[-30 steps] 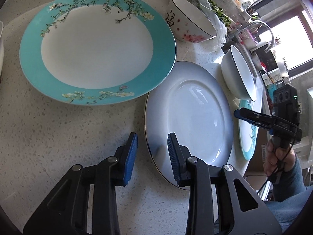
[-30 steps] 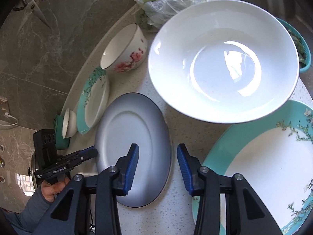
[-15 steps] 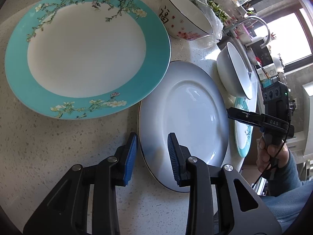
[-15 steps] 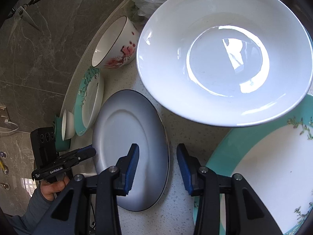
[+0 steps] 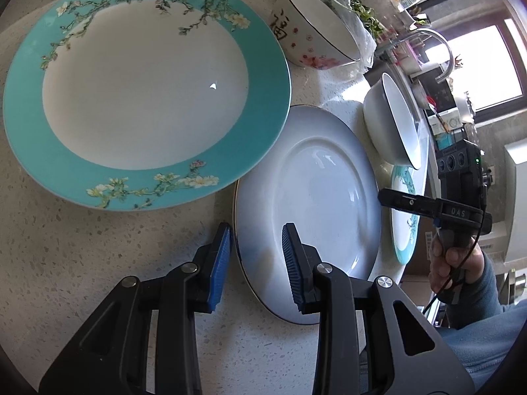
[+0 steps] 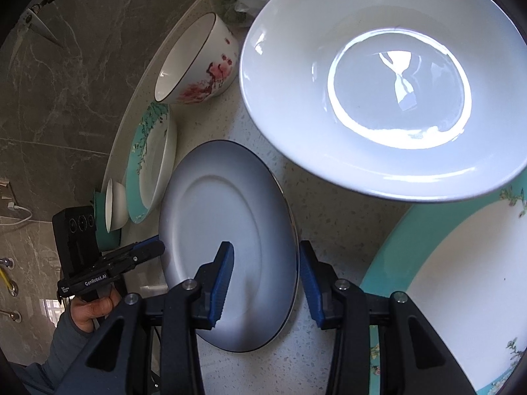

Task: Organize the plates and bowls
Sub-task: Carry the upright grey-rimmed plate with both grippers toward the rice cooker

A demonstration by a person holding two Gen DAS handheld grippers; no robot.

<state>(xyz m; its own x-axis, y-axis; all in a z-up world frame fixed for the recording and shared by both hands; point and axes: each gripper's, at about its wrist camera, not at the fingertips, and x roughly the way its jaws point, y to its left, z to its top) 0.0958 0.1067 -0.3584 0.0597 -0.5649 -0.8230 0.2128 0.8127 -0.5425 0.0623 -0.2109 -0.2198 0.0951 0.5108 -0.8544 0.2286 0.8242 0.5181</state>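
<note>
Plate [image 5: 316, 191], pale grey-white with a thin dark rim, lies flat on the desk [image 5: 66, 247]. Left claw [image 5: 257, 260] and right claw [image 6: 265, 275] straddle its opposite edges, part open, gripping nothing.

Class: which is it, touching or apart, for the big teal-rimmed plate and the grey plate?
Touching: in the left wrist view the teal-rimmed plate overlaps the grey plate, its edge lying over the grey rim.

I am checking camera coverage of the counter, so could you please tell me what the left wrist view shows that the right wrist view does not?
Only the left wrist view shows the faucet and window. Only the right wrist view shows the scissors on the wall and a small white bowl. Both show the grey plate, whose opposite rims the open left gripper and right gripper straddle, and the floral bowl.
</note>
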